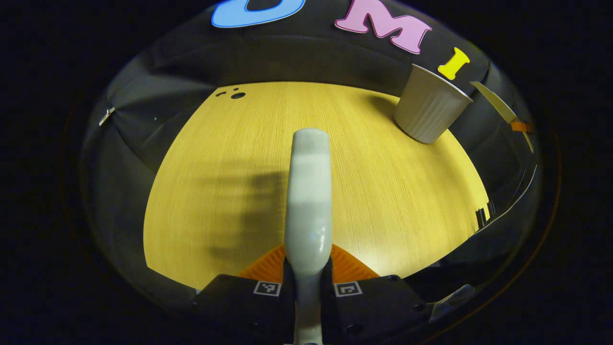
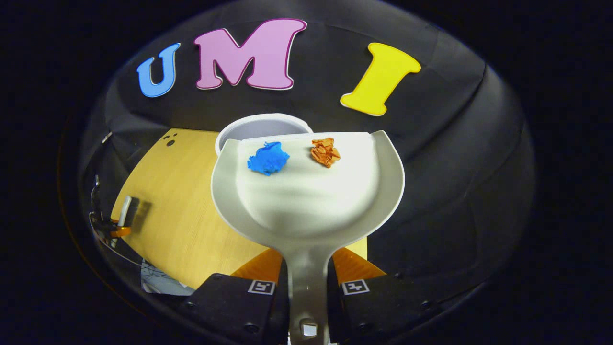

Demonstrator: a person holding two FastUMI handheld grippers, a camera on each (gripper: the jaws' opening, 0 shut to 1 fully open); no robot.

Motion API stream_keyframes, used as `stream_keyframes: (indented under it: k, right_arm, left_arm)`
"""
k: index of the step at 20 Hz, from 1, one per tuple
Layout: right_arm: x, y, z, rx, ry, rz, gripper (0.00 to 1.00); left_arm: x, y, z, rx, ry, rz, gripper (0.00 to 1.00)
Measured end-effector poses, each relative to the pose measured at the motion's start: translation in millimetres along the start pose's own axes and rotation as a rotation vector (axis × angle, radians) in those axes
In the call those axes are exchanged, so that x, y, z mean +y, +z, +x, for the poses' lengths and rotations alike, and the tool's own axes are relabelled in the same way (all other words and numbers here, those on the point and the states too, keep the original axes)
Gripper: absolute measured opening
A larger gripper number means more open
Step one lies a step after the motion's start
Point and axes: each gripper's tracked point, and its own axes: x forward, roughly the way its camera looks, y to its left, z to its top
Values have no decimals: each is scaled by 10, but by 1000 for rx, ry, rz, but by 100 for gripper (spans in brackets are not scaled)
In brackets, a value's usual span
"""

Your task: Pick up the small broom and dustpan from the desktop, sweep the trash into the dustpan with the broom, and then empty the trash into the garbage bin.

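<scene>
My left gripper (image 1: 308, 268) is shut on the pale broom handle (image 1: 309, 191), which points forward above the wooden desktop (image 1: 215, 143). The ribbed white garbage bin (image 1: 428, 112) stands at the far right of the desk, with the dustpan's edge (image 1: 500, 108) beside it. My right gripper (image 2: 307, 273) is shut on the handle of the white dustpan (image 2: 306, 201), held up just over the bin's rim (image 2: 261, 127). A crumpled blue paper (image 2: 268, 159) and a crumpled orange paper (image 2: 325, 151) lie near the pan's front lip. The broom (image 2: 125, 211) and left gripper (image 2: 107, 230) show far left.
Small dark holes (image 1: 237, 95) mark the desk's far left corner. The black cloth wall rises close behind the bin. Cables and a white object (image 2: 155, 282) lie beyond the desk's near edge in the right gripper view.
</scene>
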Motion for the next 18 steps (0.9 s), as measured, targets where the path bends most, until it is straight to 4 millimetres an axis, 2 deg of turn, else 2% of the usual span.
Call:
stream_keyframes:
  k: [1, 4, 7, 8, 11, 14, 18]
  right_arm:
    - [28, 94, 63, -7, 2, 3, 38]
    - [24, 387, 358, -28, -48, -87, 35]
    - [9, 529, 596, -44, -116, -187, 35]
    - [36, 571, 707, -38, -120, -190, 39]
    - [78, 664, 977, -35, -150, -213, 36]
    - [82, 794, 1130, -79, -199, -276, 35]
    - [106, 846, 1345, -97, -252, -349, 39]
  left_arm:
    - [-56, 35, -23, -8, -11, -15, 26]
    - [-222, 106, -83, -39, -48, -89, 27]
    - [-346, 161, -103, -56, -75, -151, 27]
    - [-354, 169, -109, -62, -69, -155, 25]
    - [-377, 192, -144, -79, -67, -175, 25]
    - [-327, 169, -168, -83, -54, -198, 27]
    - [-213, 135, -226, -89, -30, -235, 27]
